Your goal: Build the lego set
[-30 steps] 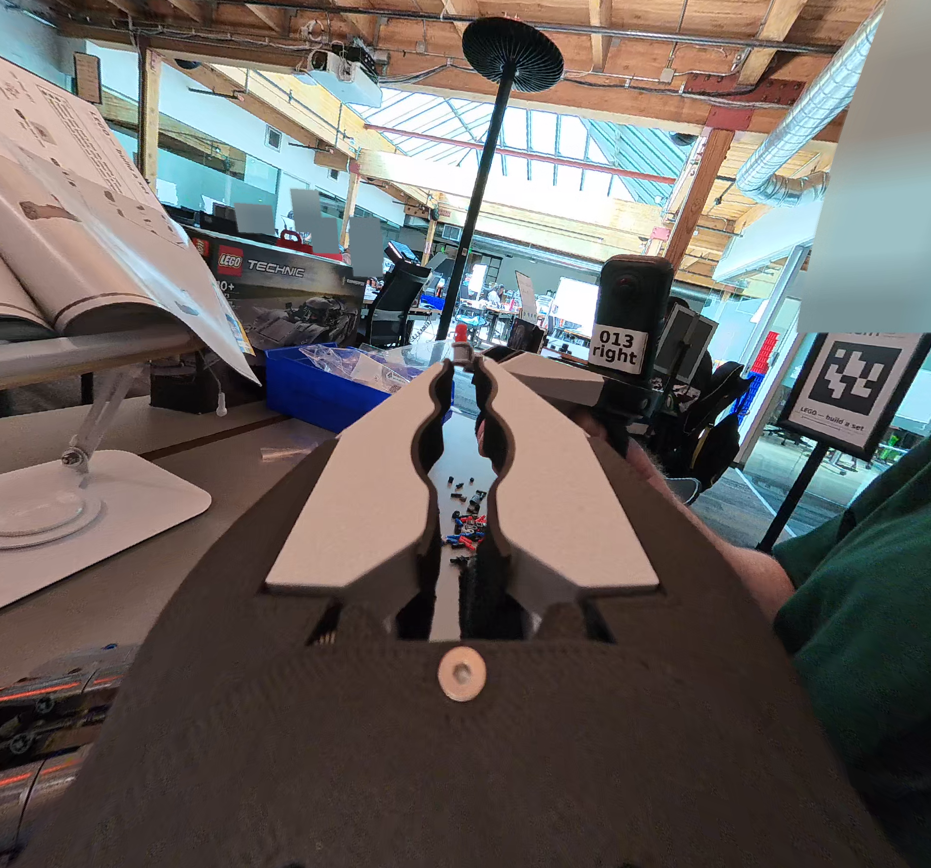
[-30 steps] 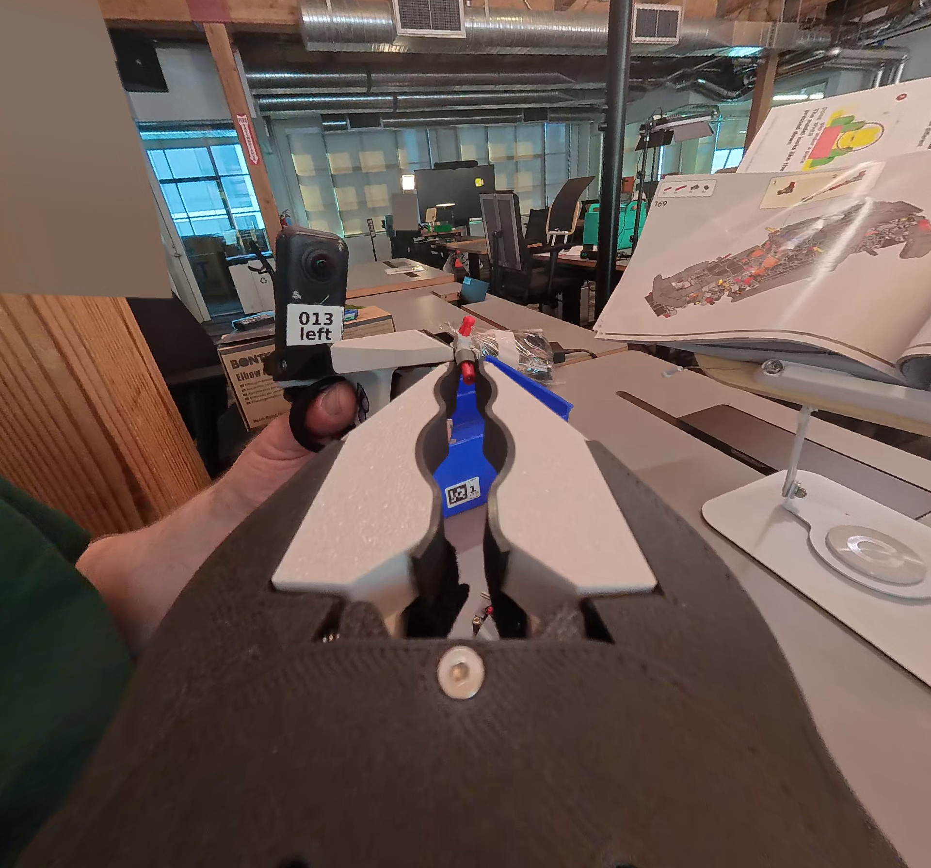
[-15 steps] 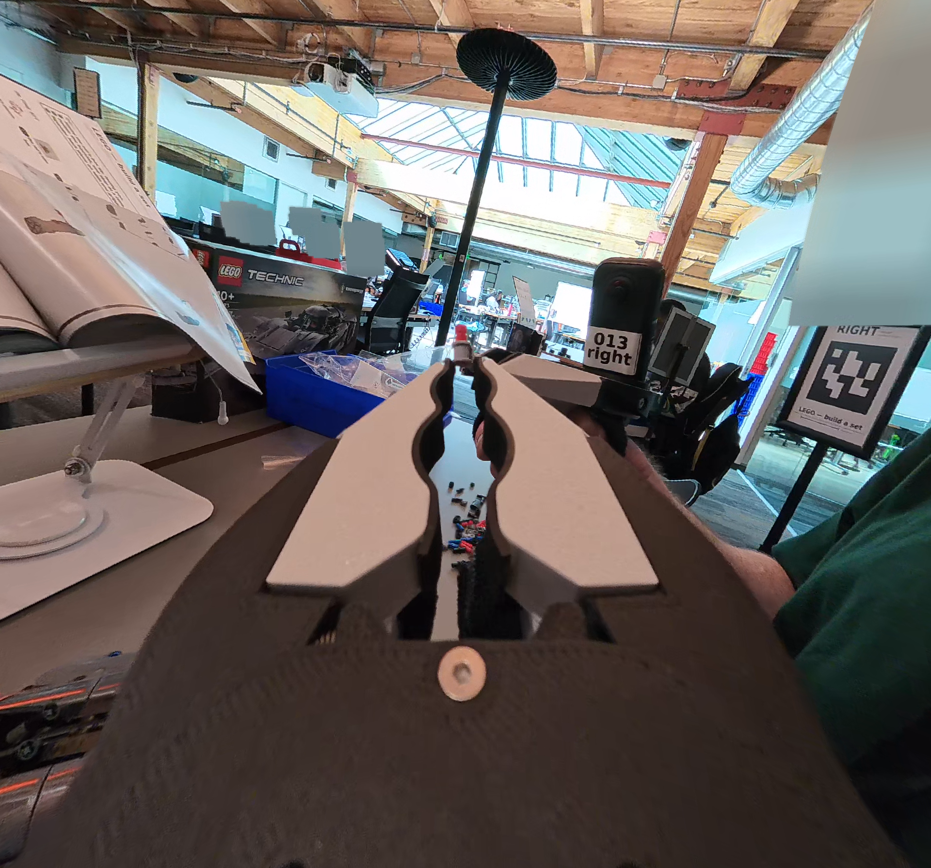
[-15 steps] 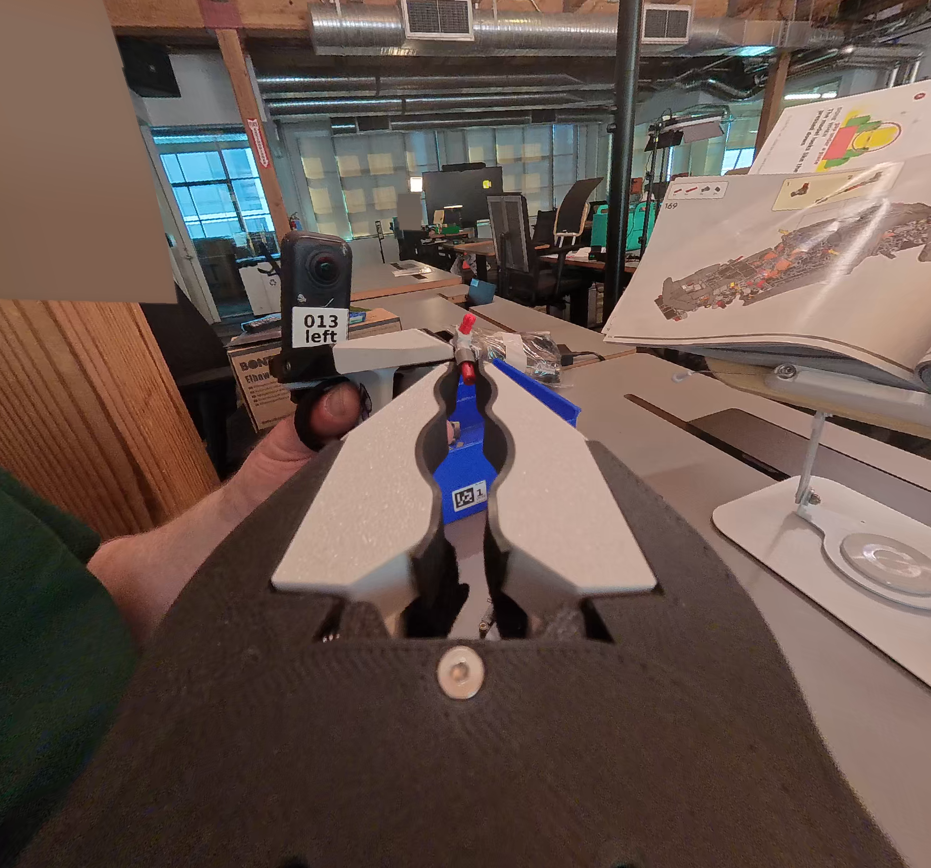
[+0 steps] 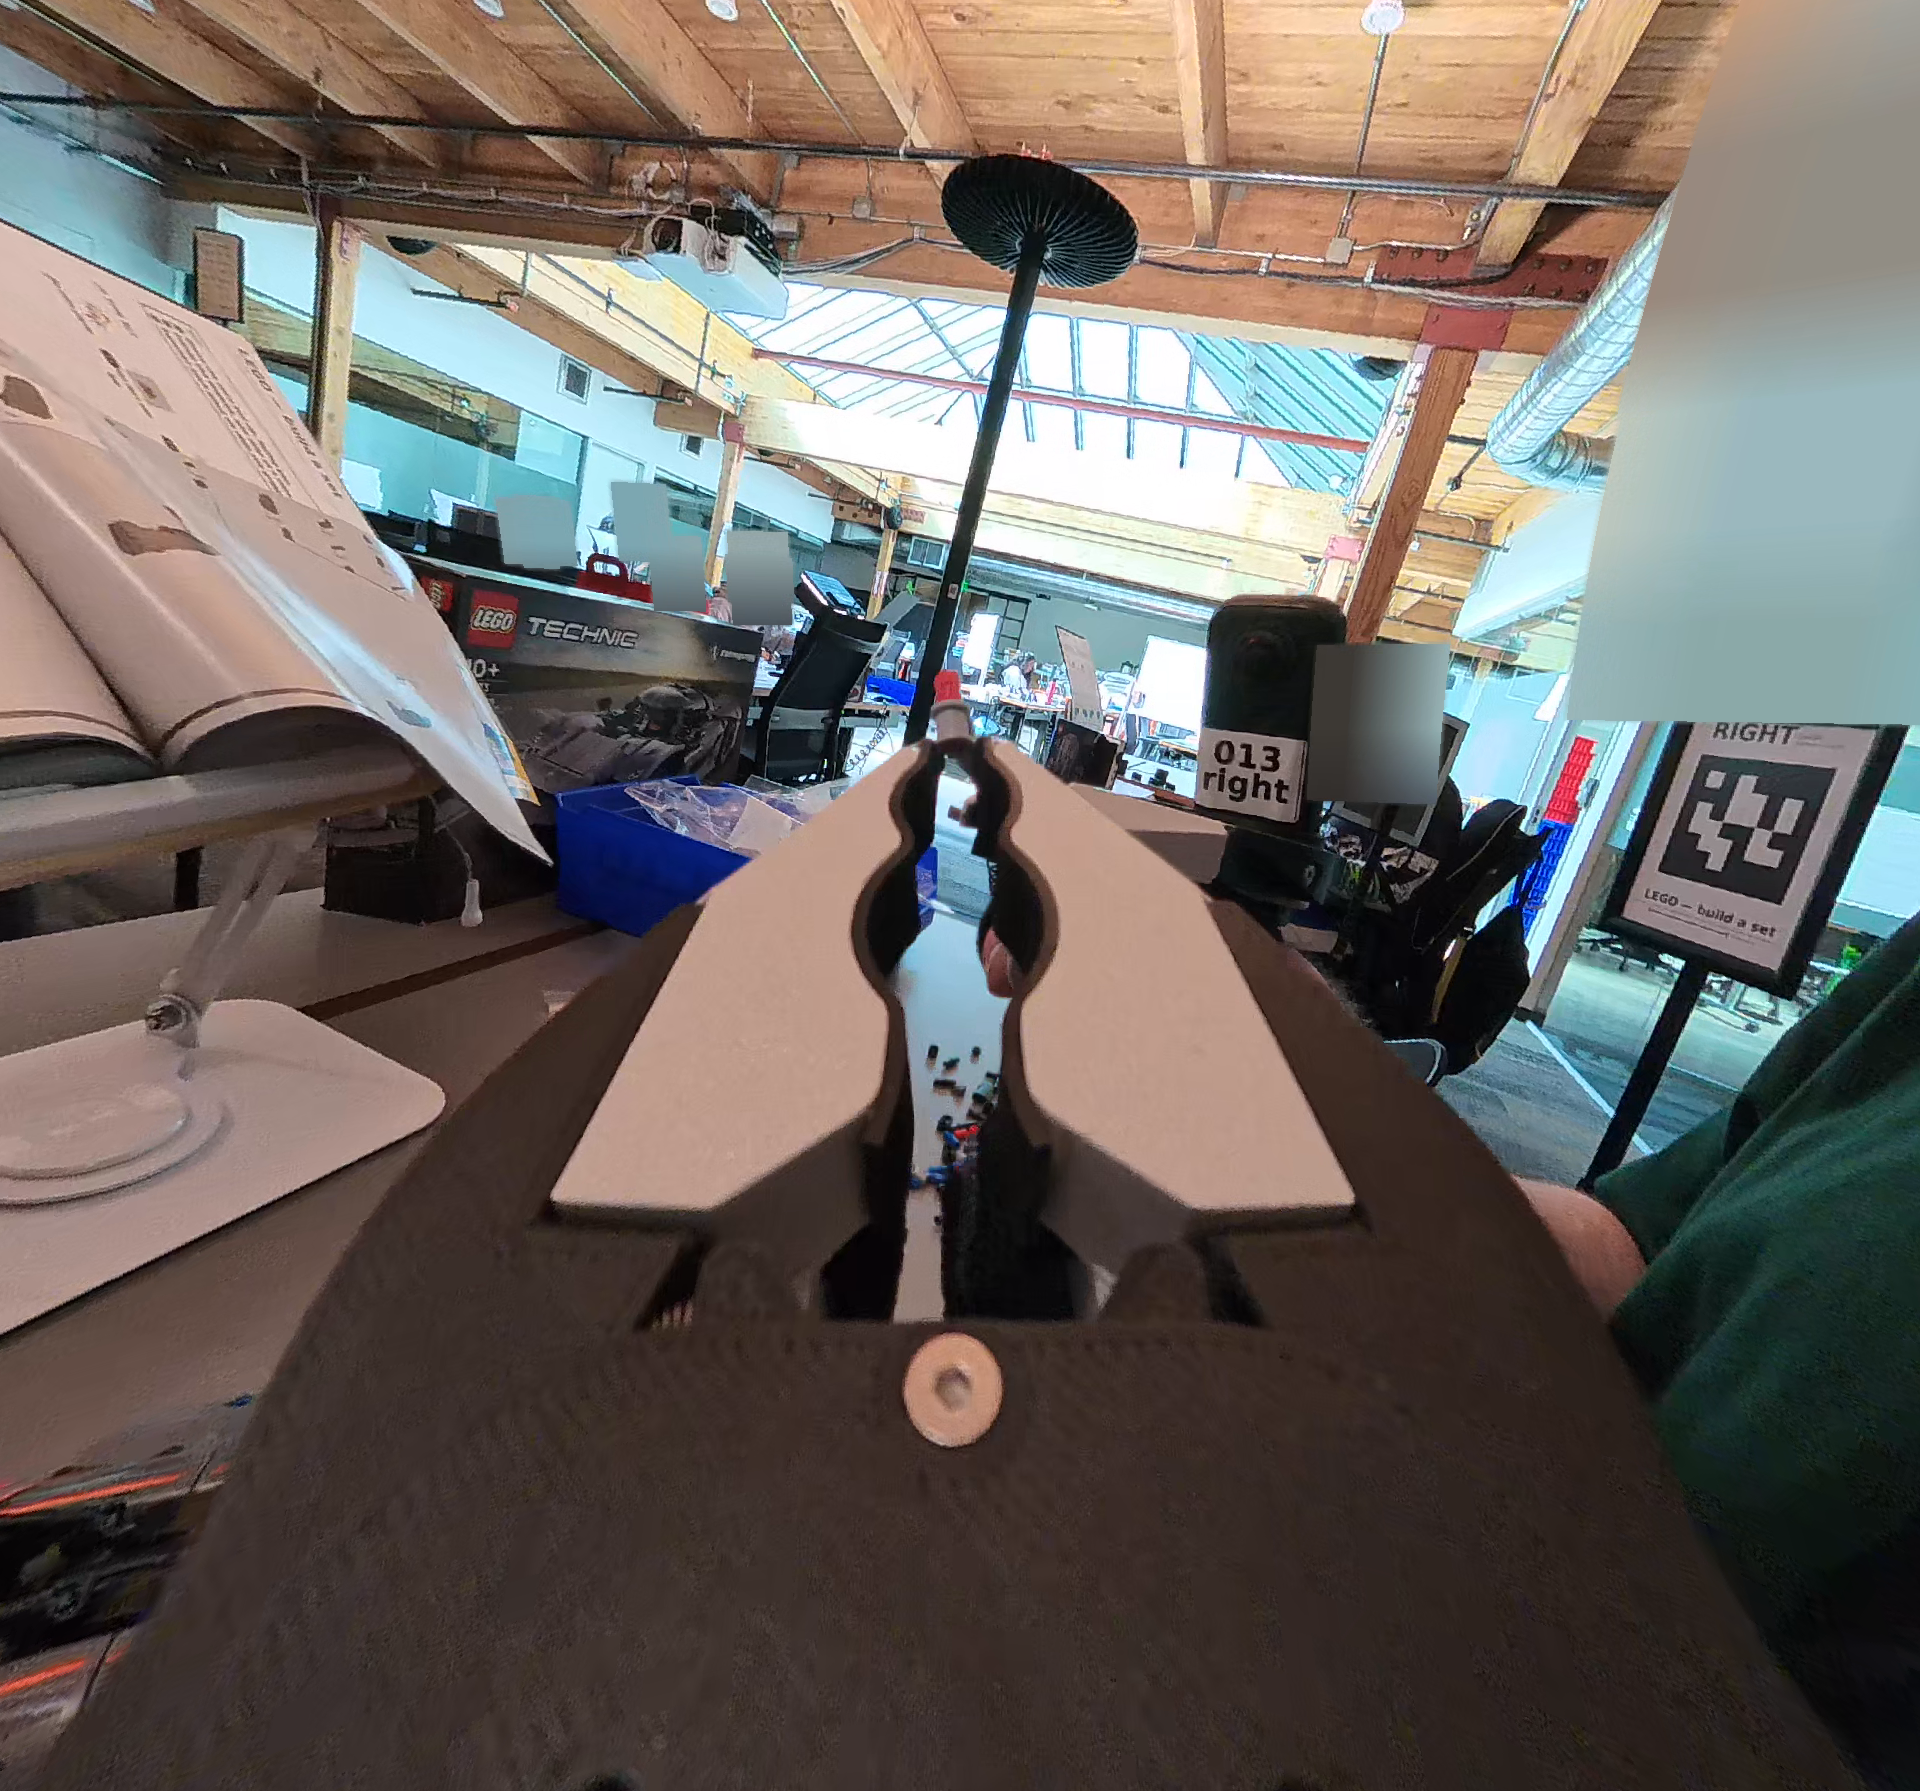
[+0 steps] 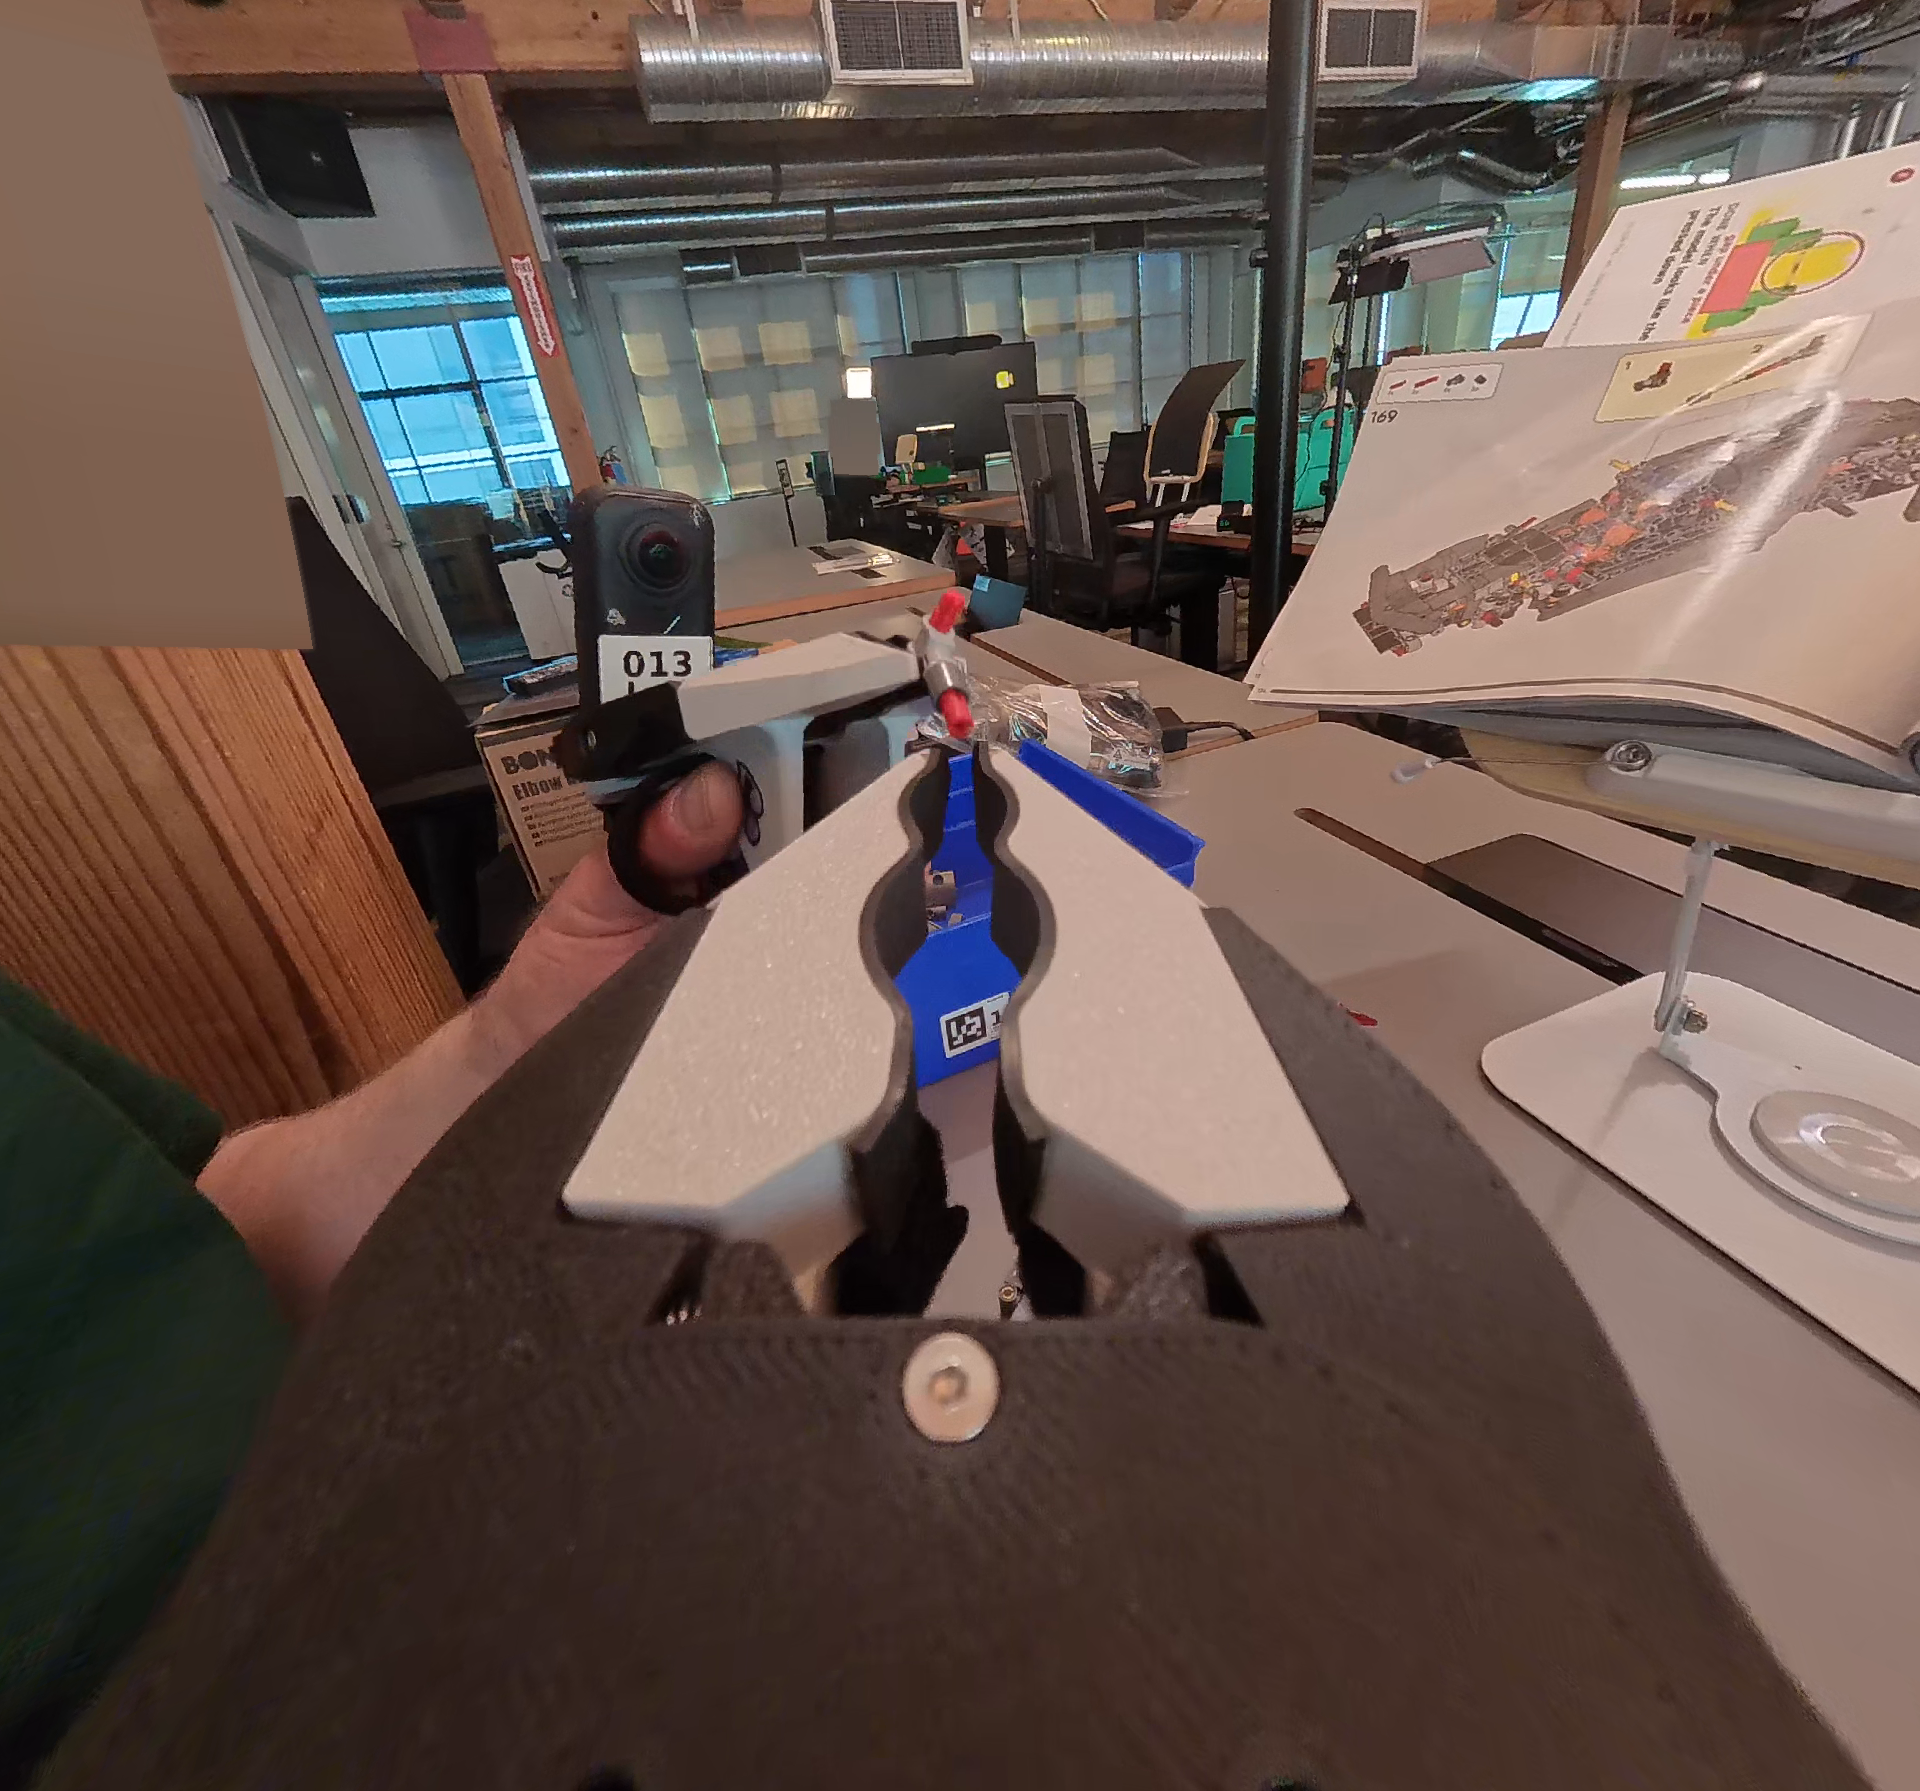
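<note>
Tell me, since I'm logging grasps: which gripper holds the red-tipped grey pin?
The left gripper: the red-tipped grey pin stands clamped in its tips. The right gripper only points at the pin's lower red end.

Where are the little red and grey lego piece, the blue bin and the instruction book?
red and grey lego piece (image 6: 943,669), right wrist view, on its grey middle sleeve.
blue bin (image 6: 1112,825), right wrist view, on its right wall.
instruction book (image 6: 1621,536), right wrist view, on the open page.

Grey table (image 6: 1351,868), blue bin (image 6: 1101,832), stand base (image 6: 1621,1107), loose pcs (image 5: 951,1087)
</note>
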Demonstrator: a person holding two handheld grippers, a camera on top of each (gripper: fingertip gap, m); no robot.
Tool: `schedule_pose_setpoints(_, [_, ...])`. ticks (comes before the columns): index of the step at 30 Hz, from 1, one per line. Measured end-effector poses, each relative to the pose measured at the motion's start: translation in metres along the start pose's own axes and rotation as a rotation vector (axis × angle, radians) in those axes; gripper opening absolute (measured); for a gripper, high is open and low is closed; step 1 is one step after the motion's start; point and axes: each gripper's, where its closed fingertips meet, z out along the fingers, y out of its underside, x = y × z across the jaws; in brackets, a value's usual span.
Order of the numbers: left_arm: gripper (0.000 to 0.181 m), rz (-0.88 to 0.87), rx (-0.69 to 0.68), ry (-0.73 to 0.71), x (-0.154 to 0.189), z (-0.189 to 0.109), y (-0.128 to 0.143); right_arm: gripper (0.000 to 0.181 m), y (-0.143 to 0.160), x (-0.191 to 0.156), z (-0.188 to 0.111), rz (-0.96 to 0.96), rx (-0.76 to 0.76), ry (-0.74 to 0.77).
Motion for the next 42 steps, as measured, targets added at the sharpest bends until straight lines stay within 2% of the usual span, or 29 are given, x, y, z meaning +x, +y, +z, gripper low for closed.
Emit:
schedule_pose_setpoints(10, [0.003, -0.099, 0.084, 0.014, -0.014, -0.008, -0.016, 0.003, -0.002, 0.007, -0.008, 0.002, 0.009, 0.038])
schedule_pose_setpoints(17, [0.003, -0.126, 0.091, 0.035, -0.013, -0.008, -0.016, 0.004, -0.003, 0.007, -0.010, 0.005, 0.013, 0.039])
schedule_pose_setpoints(24, [0.003, 0.000, -0.040, 0.069, 0.005, 0.001, 0.001, 0.016, -0.011, 0.001, -0.009, -0.026, -0.006, -0.014])
schedule_pose_setpoints(29, [0.004, 0.091, -0.163, 0.126, 0.022, 0.009, 0.018, 0.017, -0.016, -0.008, -0.007, 0.000, -0.049, -0.135])
schedule_pose_setpoints(32, [0.003, 0.087, -0.199, 0.160, 0.026, 0.011, 0.024, 0.015, -0.017, -0.014, -0.006, -0.001, -0.057, -0.190])
schedule_pose_setpoints(36, [0.004, 0.056, -0.205, 0.198, 0.029, 0.011, 0.027, 0.004, -0.014, -0.019, -0.004, -0.041, -0.081, -0.213])
schedule_pose_setpoints(42, [0.003, -0.014, -0.192, 0.251, 0.031, 0.009, 0.027, 0.003, -0.012, -0.020, -0.004, -0.053, -0.081, -0.233])
